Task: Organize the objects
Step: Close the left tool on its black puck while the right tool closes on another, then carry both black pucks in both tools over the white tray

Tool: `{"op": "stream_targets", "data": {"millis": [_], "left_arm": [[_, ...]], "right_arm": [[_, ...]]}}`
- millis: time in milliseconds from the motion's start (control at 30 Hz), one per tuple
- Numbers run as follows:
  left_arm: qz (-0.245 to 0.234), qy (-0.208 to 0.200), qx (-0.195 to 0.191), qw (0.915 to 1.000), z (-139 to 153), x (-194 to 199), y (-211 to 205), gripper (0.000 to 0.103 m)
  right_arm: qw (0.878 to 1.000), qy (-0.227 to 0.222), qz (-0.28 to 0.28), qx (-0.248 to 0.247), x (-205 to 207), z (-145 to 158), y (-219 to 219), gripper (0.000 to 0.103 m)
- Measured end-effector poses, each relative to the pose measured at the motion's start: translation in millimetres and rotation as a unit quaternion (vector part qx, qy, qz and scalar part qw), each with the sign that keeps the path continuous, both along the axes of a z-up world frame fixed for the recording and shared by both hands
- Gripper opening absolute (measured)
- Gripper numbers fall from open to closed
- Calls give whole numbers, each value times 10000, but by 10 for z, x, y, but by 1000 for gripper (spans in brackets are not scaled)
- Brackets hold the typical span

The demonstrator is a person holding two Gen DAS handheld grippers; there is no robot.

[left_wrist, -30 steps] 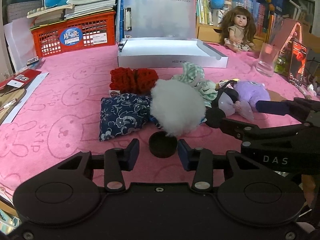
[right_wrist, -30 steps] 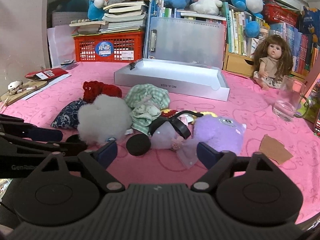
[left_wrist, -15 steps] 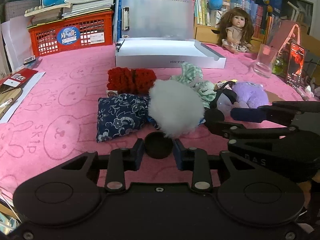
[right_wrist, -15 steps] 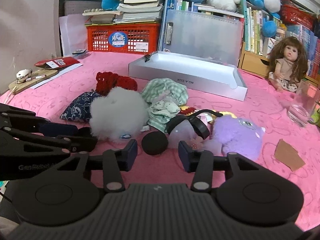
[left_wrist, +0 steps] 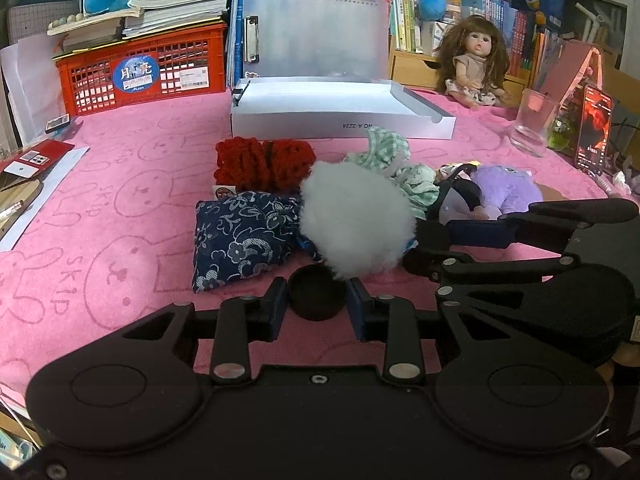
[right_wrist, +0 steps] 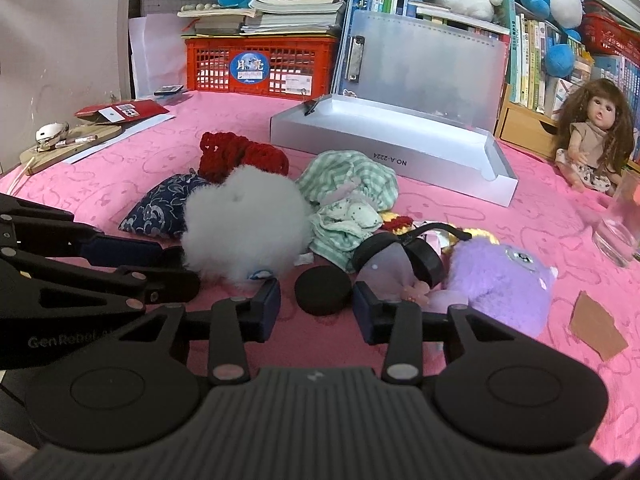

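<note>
- The black puck (left_wrist: 316, 298) is a small, flat, matte black disc, round with a dull top, lying flat on the pink bunny-print cloth covering the desk (left_wrist: 100, 208).
- From my left wrist camera, my left hand-held gripper (left_wrist: 317, 306) sits low at the cloth with its blue pads on either side of the puck; the pads look right up against its rim, so I'd call it clenched on the puck.
- Straight at 12 o'clock from that puck is the white fluffy ball (left_wrist: 356, 220), touching or nearly so. The blue floral pouch (left_wrist: 244, 236) lies at about 10 o'clock, the red knitted bundle (left_wrist: 262, 162) behind it.
- From my right wrist camera there's a black disc (right_wrist: 322, 290) of the same look between the pads of my right hand-held gripper (right_wrist: 316, 308). Gaps show on both sides, so that one is released, not gripping anything.
- At 2 o'clock from that disc sits the purple plush (right_wrist: 496, 284); the green checked cloth (right_wrist: 348, 196) is at 12.
- The grey open box (right_wrist: 400, 148) is farther back, well apart.
</note>
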State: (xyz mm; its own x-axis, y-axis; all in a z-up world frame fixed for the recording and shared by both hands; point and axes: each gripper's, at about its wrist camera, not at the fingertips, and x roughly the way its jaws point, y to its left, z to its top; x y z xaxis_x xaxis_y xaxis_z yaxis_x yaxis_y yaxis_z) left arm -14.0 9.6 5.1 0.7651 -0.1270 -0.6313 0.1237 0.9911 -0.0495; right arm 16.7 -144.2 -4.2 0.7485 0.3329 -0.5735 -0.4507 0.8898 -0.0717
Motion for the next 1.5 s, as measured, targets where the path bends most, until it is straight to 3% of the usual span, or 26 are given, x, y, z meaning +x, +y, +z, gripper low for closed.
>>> {"op": "stream_targets", "data": {"millis": [133,233,867,1500], "left_arm": [[-1,-5,-7,10000,-1,6,1,31],[23,-5,-61,10000,6,17,10,30],[-13,-182,-192,9996,213,-78,-63,30],[-114,-415,-273,9987,431,45,-156,30]], "right_arm": [[10000,-19,28,-9,13,-5,5,46],[10000,-29,11,-11,12,1,14,37],[9991,-199,-287,248,-118,177,-135,37],[9946,-65,-850,587,-67,272,-320,37]]}}
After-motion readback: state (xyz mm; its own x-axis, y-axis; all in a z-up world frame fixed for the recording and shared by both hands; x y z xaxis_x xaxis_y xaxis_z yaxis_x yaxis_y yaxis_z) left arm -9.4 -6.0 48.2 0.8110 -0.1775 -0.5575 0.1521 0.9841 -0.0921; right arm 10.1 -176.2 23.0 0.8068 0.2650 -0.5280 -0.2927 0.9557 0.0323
